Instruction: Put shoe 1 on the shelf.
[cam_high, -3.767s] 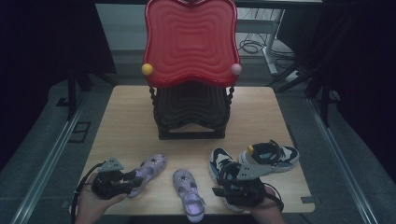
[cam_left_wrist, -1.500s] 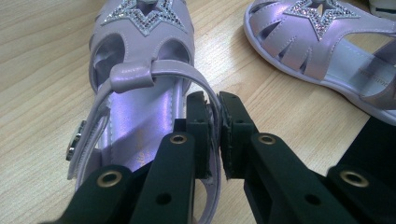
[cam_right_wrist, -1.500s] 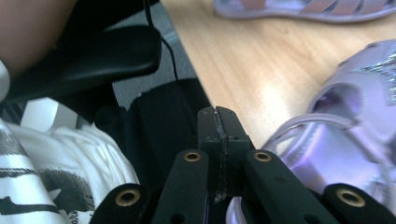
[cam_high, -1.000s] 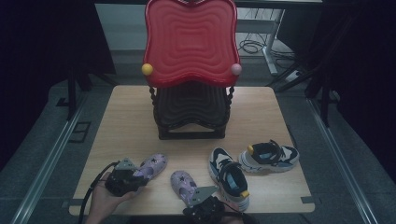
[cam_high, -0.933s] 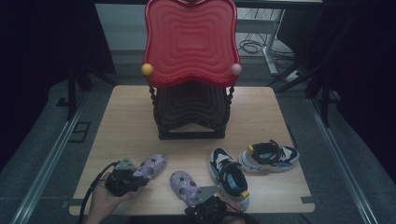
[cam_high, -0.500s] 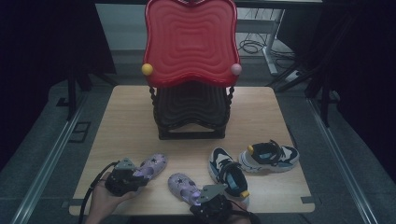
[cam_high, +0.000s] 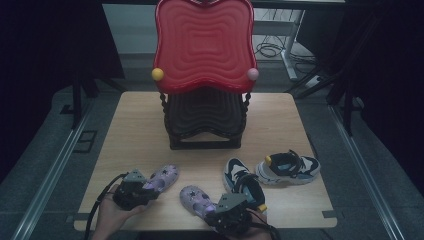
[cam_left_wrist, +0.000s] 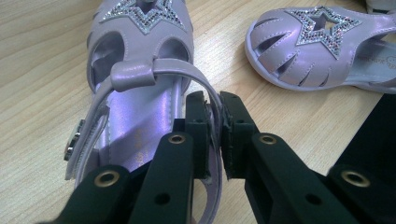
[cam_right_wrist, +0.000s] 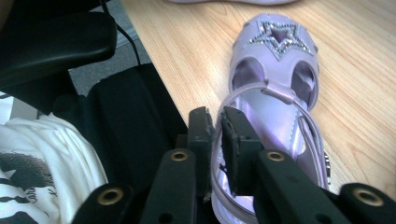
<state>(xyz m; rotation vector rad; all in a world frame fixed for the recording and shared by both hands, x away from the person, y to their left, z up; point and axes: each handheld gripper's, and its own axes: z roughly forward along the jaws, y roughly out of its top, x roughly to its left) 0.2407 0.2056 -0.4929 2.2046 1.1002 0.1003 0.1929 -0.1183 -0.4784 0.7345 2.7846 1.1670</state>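
Left tongs (cam_left_wrist: 213, 126) pinch heel strap of lilac star-trimmed sandal (cam_left_wrist: 140, 70); right tongs (cam_right_wrist: 215, 140) pinch its twin (cam_right_wrist: 275, 84) at wooden counter (cam_high: 140, 125) edge. Two black-white sneakers (cam_high: 290, 167) beside (red wavy-topped stand (cam_high: 204, 45) behind).

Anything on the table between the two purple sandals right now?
No. Bare wood separates the left sandal from the right sandal, visible in the high view and the left gripper view.
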